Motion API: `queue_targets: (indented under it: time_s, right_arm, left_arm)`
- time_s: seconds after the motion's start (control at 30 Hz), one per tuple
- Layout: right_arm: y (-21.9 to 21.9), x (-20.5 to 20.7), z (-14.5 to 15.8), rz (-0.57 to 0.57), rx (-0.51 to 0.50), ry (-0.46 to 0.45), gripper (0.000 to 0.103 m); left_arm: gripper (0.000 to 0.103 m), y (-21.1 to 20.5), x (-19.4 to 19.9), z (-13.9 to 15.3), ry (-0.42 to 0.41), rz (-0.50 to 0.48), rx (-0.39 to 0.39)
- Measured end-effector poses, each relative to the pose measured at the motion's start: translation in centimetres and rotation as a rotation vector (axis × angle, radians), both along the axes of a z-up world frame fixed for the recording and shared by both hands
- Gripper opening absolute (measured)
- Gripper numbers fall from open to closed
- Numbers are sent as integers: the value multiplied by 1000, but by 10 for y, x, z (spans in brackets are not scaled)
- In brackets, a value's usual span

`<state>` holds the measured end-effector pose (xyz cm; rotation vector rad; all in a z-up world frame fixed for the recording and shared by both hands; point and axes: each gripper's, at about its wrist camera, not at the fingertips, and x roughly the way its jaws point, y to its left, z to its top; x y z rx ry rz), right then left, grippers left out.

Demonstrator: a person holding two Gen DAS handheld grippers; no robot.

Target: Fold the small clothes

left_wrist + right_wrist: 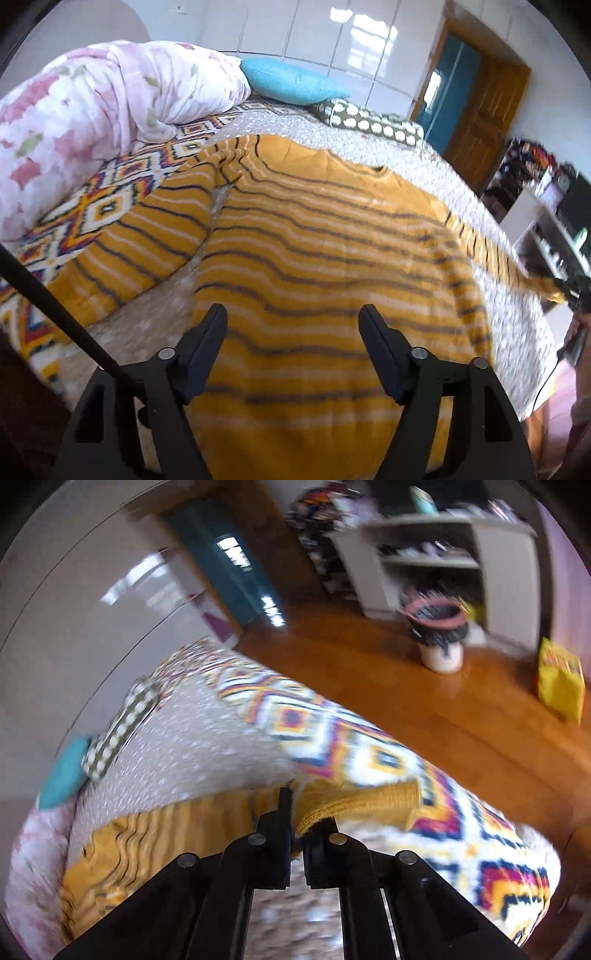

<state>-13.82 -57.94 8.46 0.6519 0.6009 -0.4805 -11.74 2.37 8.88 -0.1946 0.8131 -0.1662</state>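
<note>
Nearest in the left wrist view, the left claw [293, 317] hangs with its two black fingers wide apart, holding nothing, just above the lower body of a mustard-yellow striped sweater [314, 240]. The sweater lies spread front-up across a bed [369, 147] covered in a pale speckled sheet. One sleeve [129, 236] stretches out to the left over a bright diamond-patterned blanket [107, 203]; the other sleeve runs off to the right edge.

In the right wrist view, the right claw [295, 830] is clamped on the ribbed cuff [354, 801] of that right-hand sleeve, lifting it just clear of the blanket at the bed's edge.

Farther back sit a pink floral duvet [92, 107], a blue pillow [288, 83] and a spotted cushion [369, 120], then white tiled wall and a wooden door. Beyond the bed edge, the wooden floor holds a basket and a yellow bag.

The step in hand appears to be folding the right sleeve inward. To do it well, carry the cuff across the chest in a low, smooth arc, keep the sleeve flat and untwisted, and let the free left claw pin the body so it does not drag.
</note>
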Motion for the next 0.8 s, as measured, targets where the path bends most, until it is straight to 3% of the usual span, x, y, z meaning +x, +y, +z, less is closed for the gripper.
queue_targets:
  time_s: [0.13, 0.27, 0.4, 0.53, 0.67, 0.8]
  right_arm:
    - [66, 48, 22, 166, -62, 13, 5]
    - [157, 108, 37, 356, -141, 27, 5]
    - [253, 164, 39, 548, -173, 36, 5]
    - [350, 218, 28, 711, -200, 61, 5]
    - [442, 253, 4, 875, -219, 108, 5]
    - [506, 270, -24, 1002, -255, 168, 5]
  left_arm:
    - [76, -8, 35, -21, 10, 40, -16]
    - [77, -7, 43, -42, 6, 72, -19]
    - [79, -9, 25, -66, -76, 47, 41]
    - [82, -20, 15, -64, -151, 12, 100]
    - [83, -12, 16, -63, -141, -9, 39]
    - [83, 6, 17, -61, -120, 0, -60]
